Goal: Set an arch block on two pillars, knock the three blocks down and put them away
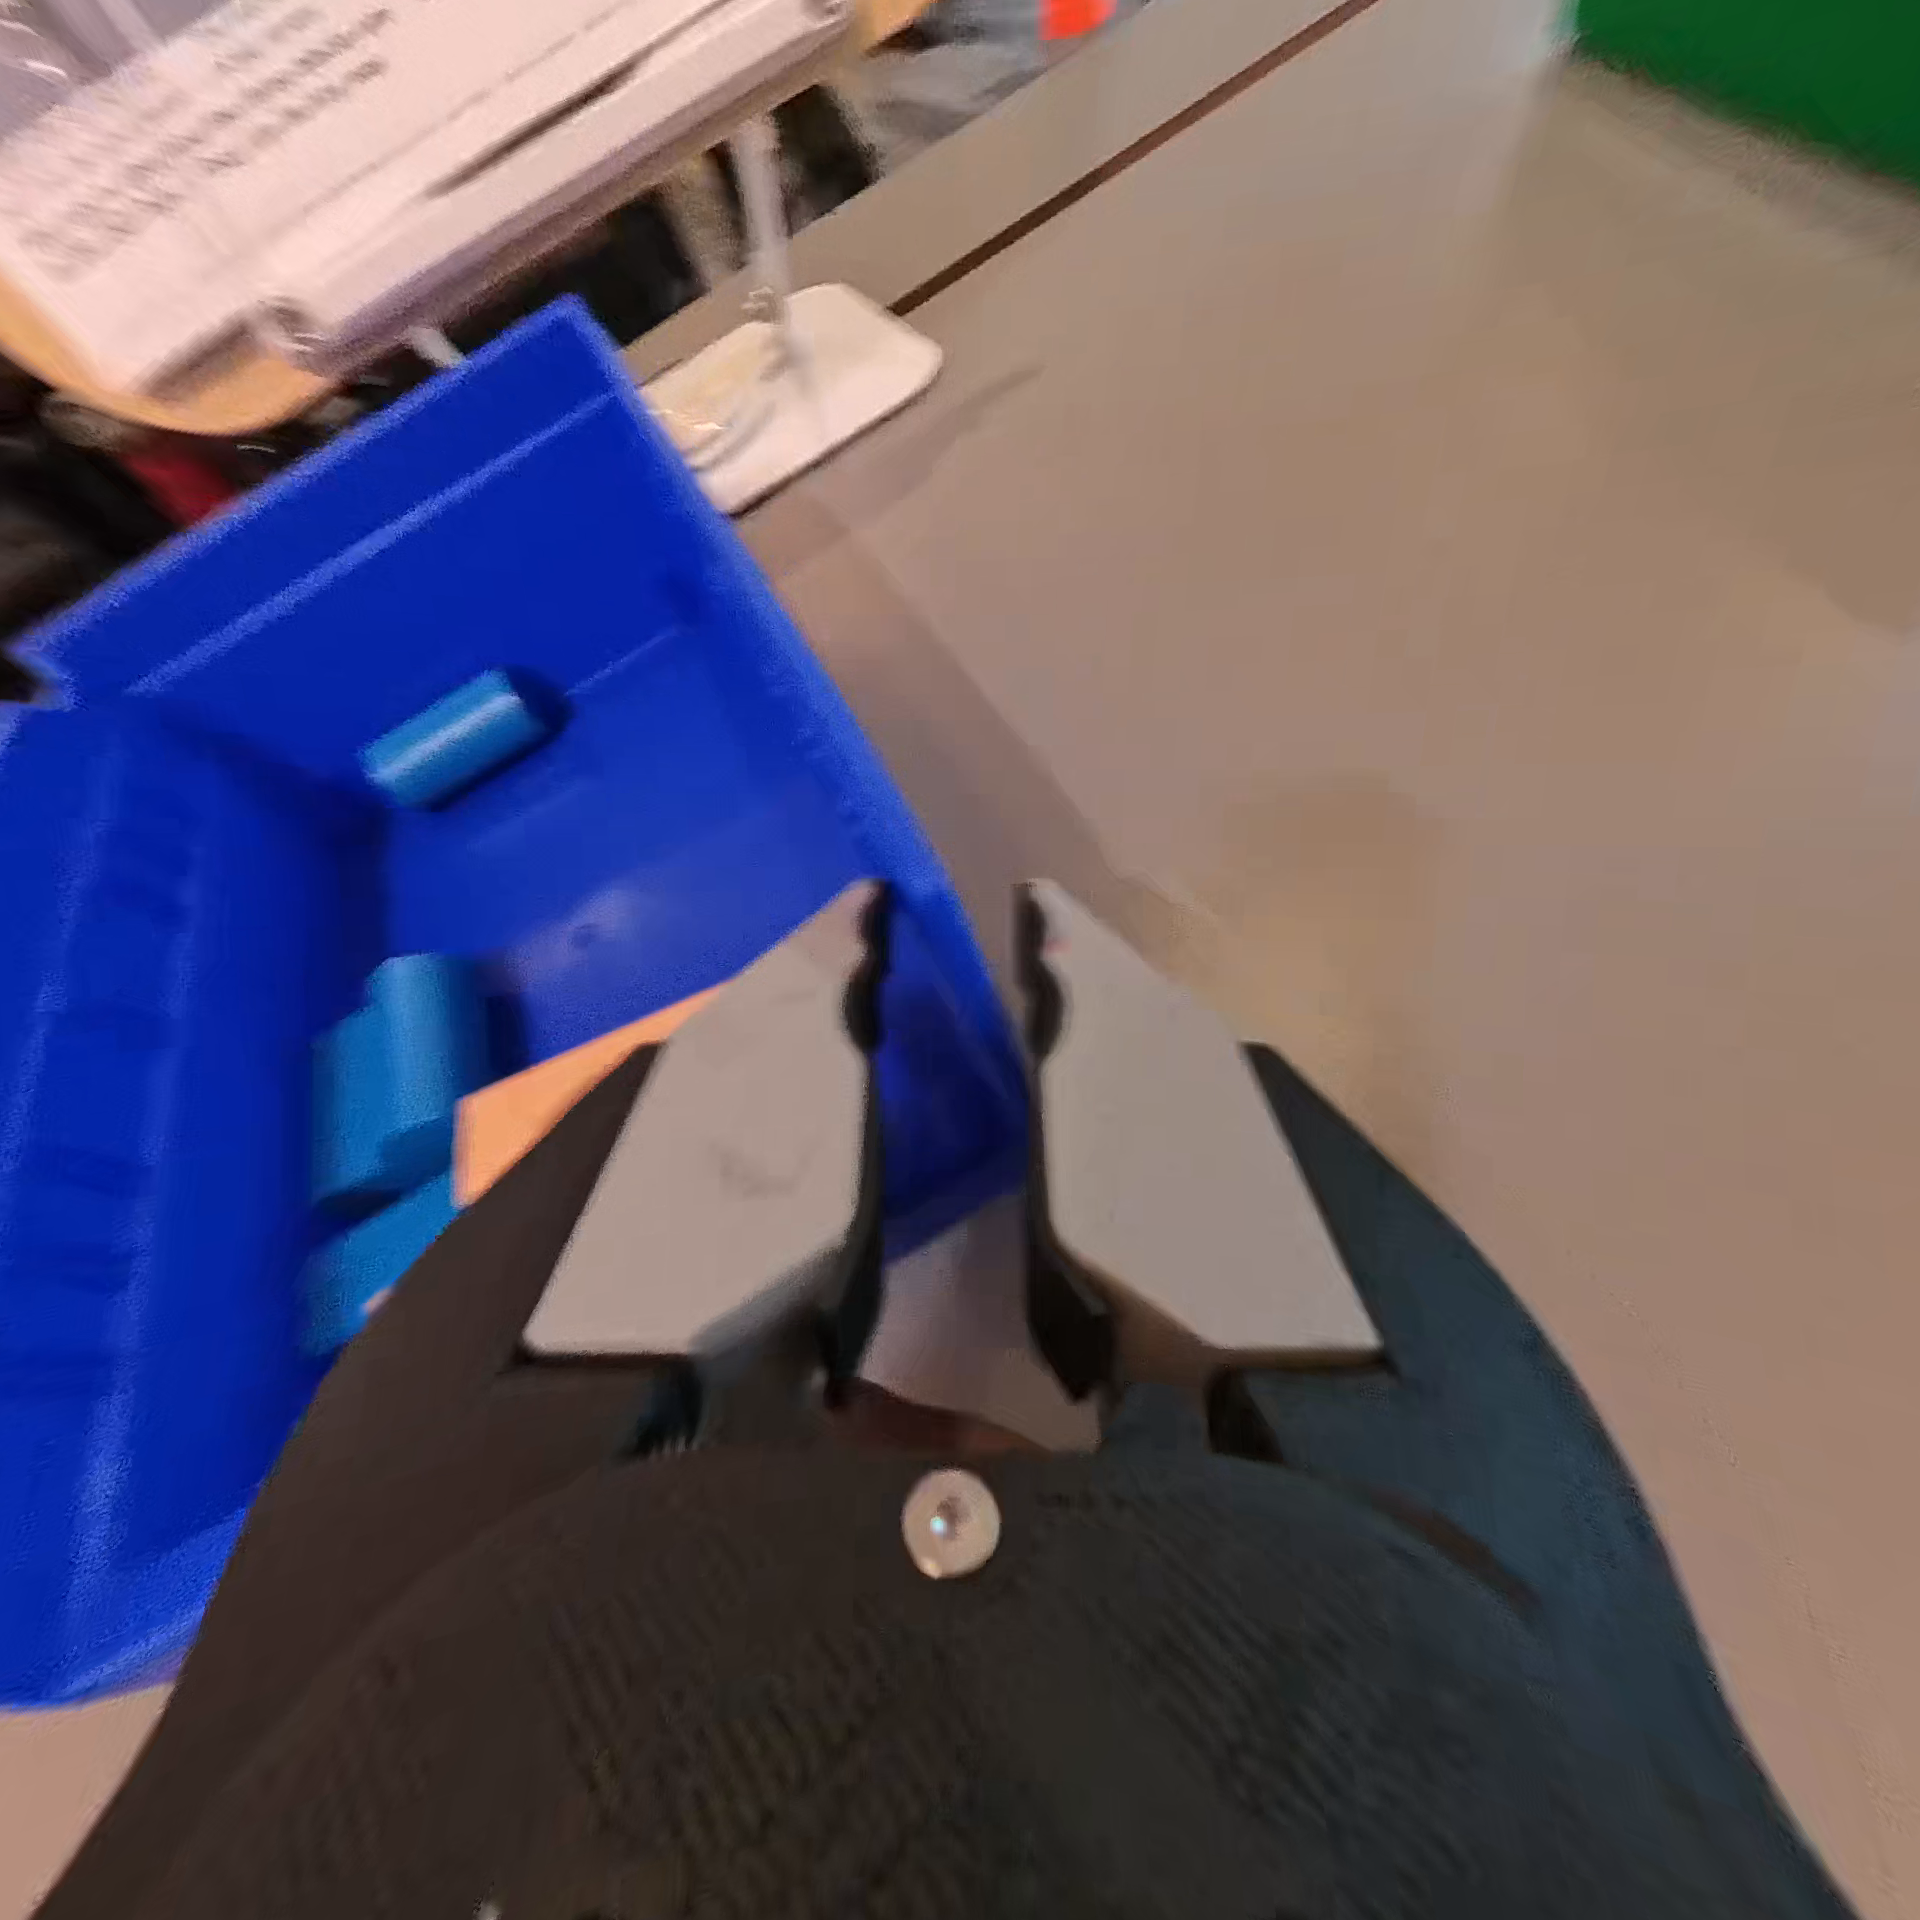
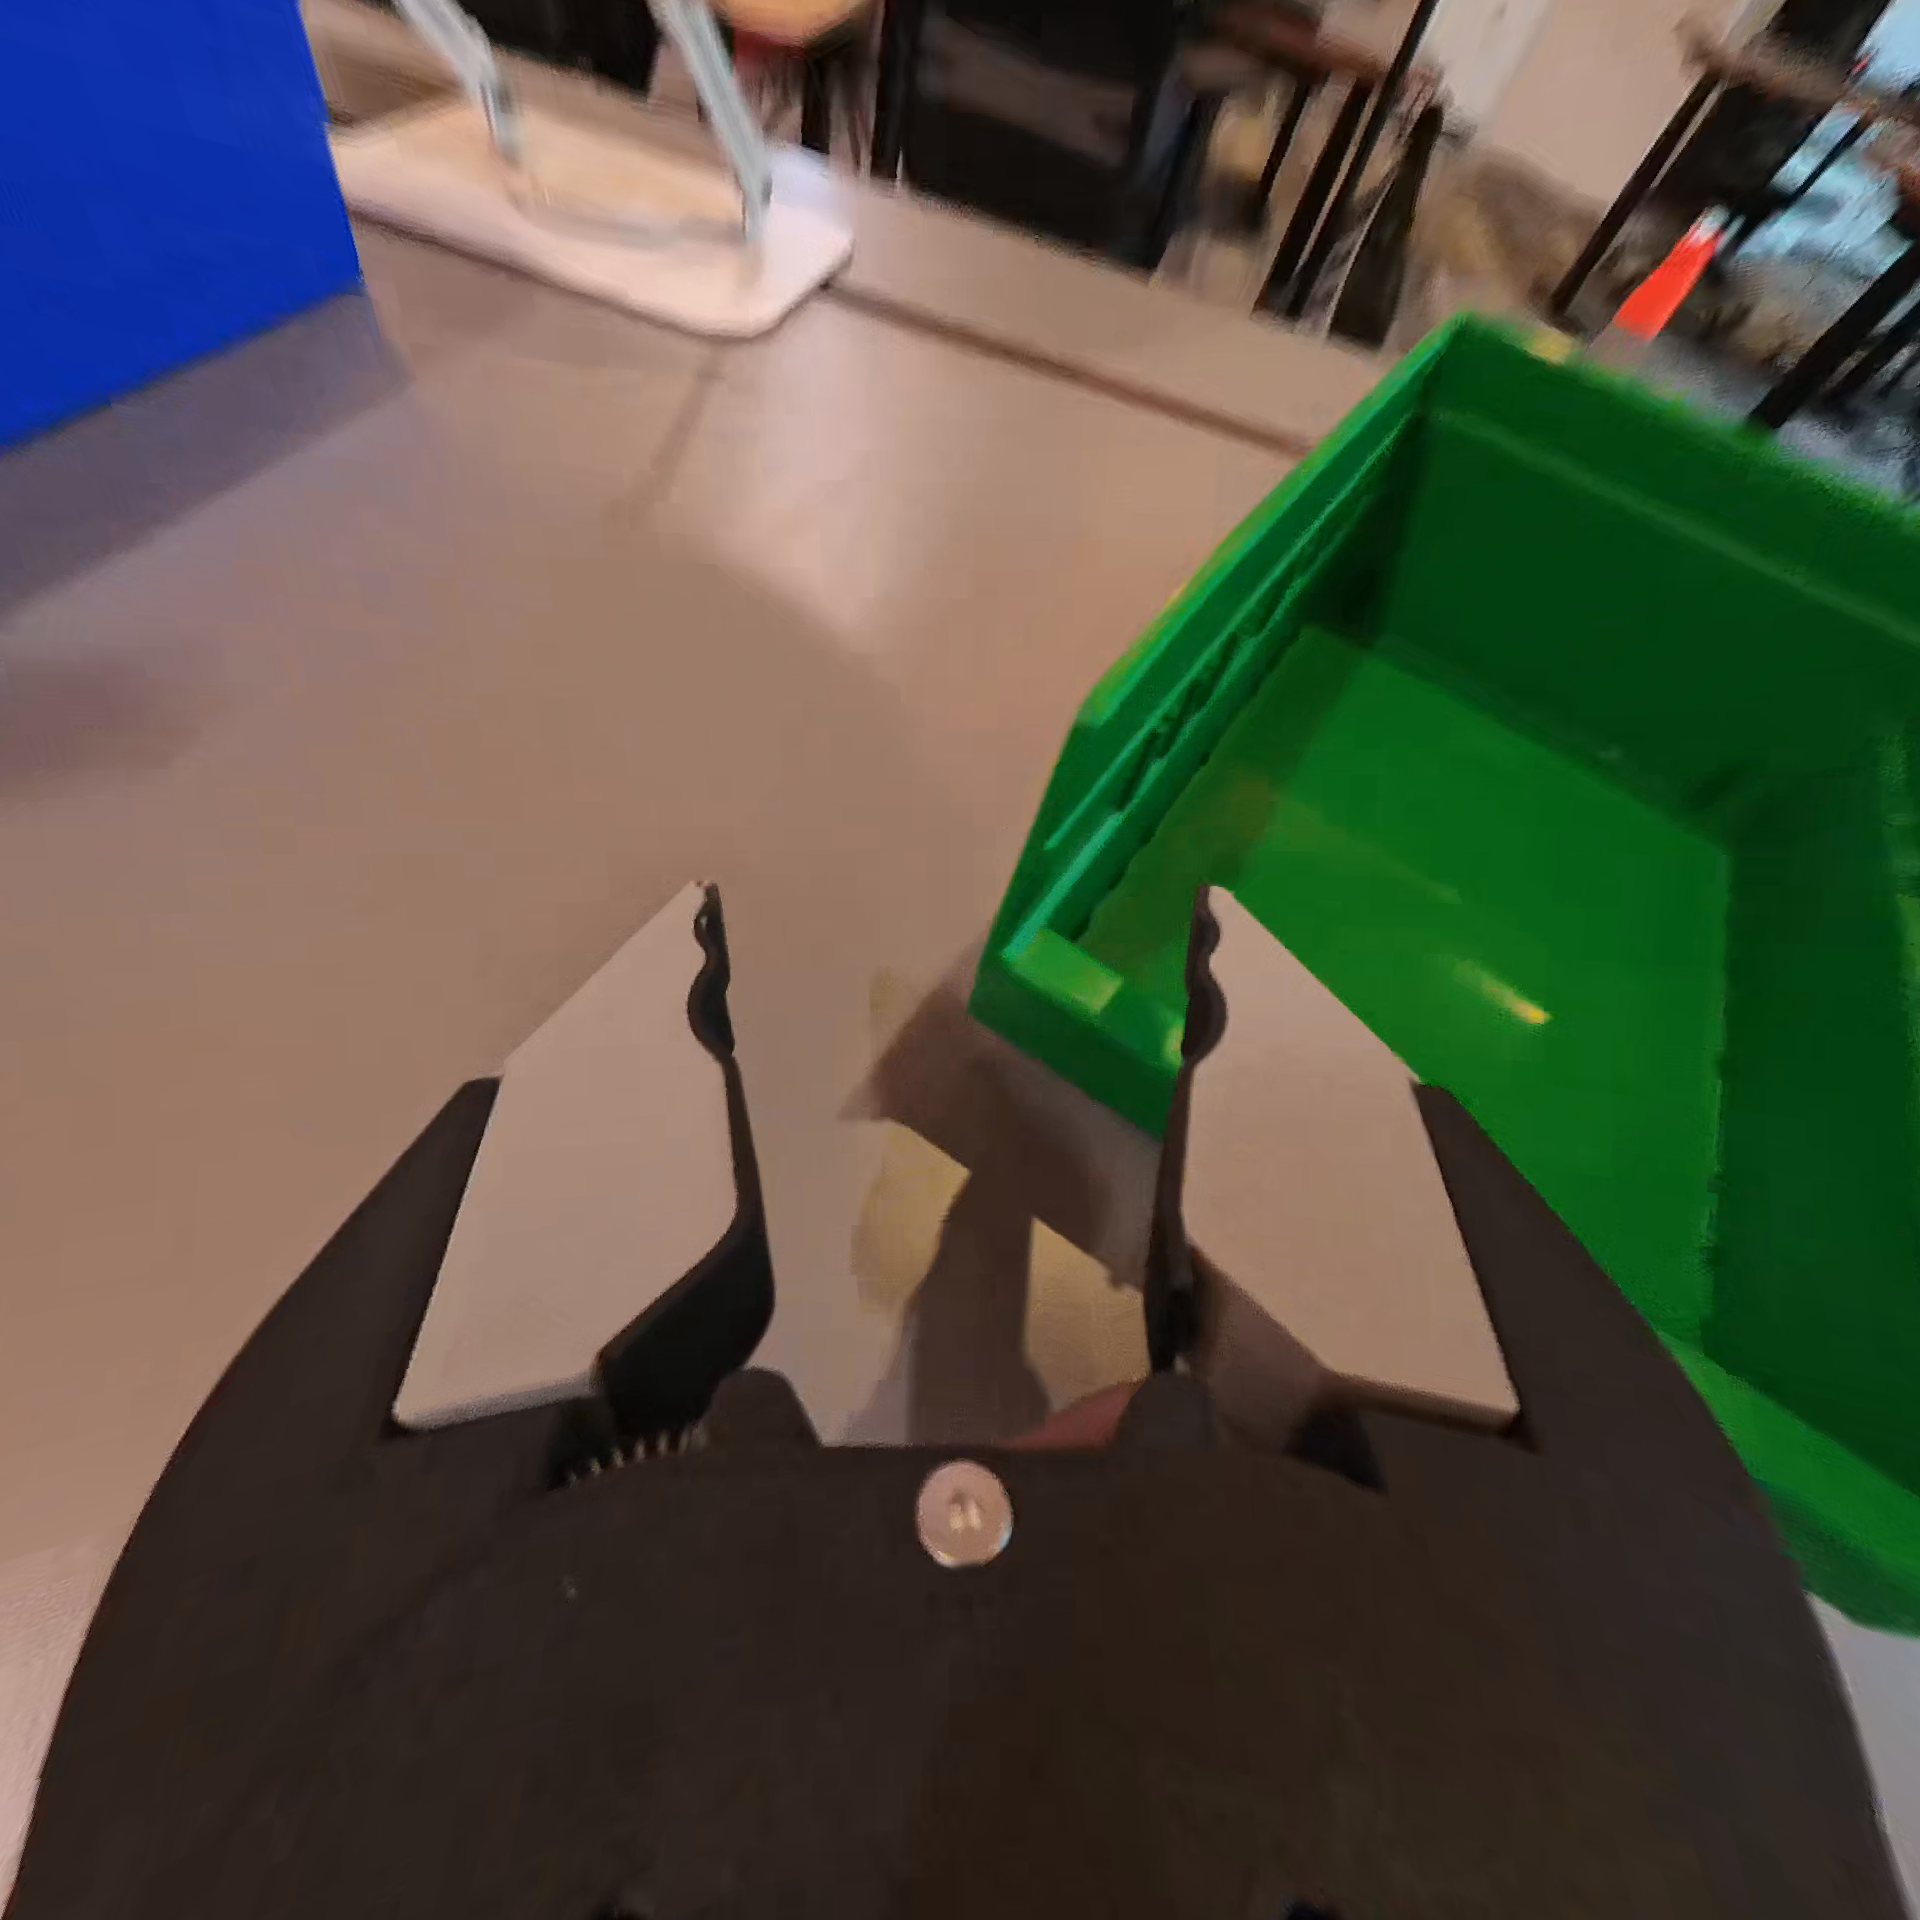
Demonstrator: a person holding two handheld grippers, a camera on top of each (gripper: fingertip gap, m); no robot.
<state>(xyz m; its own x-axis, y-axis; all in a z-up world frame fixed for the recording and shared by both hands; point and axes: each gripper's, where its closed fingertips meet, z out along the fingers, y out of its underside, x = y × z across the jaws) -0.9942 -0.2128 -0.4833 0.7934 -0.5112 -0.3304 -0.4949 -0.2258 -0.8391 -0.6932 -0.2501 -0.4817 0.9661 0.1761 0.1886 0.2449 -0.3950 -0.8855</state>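
Observation:
A blue bin [image 1: 312,644] fills the left of the left wrist view. Inside it lie a light blue block [image 1: 452,738] by the far wall and a second, notched light blue block [image 1: 390,1091] nearer me, with an orange patch [image 1: 540,1101] beside it. My left gripper [image 1: 951,935] hovers over the bin's right wall with a narrow gap between its fingers and nothing in it. My right gripper [image 2: 956,935] is wide open beside the near corner of a green bin [image 2: 1558,779]. A blurred yellowish shape [image 2: 899,1216] lies low between its fingers, touching neither pad.
The grey table [image 1: 1455,623] stretches to the right of the blue bin. A white stand base [image 1: 821,384] with a tilted paper sheet [image 1: 364,135] stands behind it; the base also shows in the right wrist view [image 2: 623,239]. The blue bin's wall [image 2: 156,208] is at the top left there. From my left tips it is roughly 25 cm to the light blue block [image 1: 452,738]; from my right, 45 cm.

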